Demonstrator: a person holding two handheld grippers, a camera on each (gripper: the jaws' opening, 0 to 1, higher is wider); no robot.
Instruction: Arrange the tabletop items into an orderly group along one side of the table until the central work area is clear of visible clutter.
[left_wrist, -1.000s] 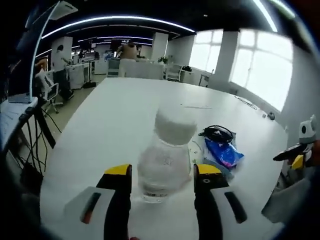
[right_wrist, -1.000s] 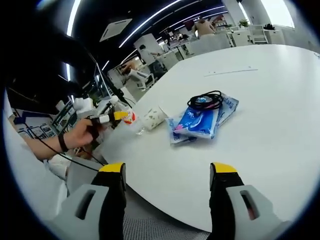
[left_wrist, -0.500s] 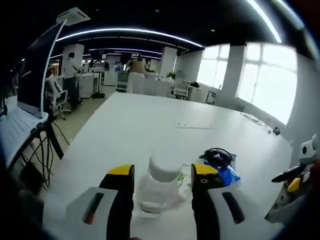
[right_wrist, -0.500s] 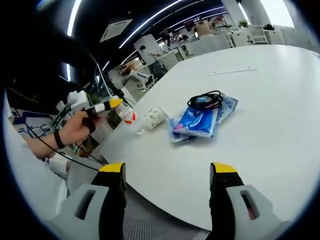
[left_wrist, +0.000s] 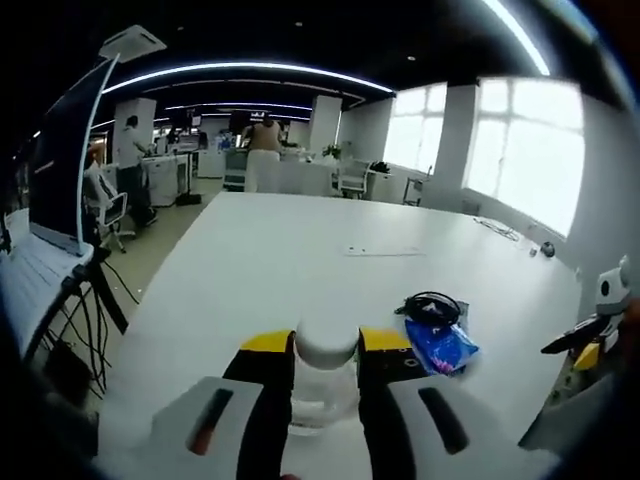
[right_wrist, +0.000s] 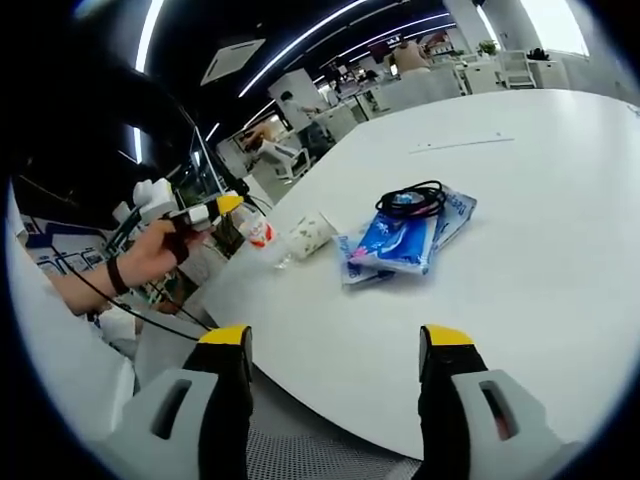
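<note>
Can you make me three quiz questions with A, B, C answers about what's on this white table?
1. Where does the black cable lie?
A. on top of the blue packets
B. under the table
C. inside the bottle

2. What colour are the tips of the right gripper?
A. red
B. yellow
C. green

3. How is the left gripper?
A. wide open above the packets
B. shut on the cable
C. shut on the bottle

Answers:
1 A, the coil rests on the packets in both views.
2 B, both jaw tips are yellow in the right gripper view.
3 C, its jaws press the clear bottle's sides in the left gripper view.
</note>
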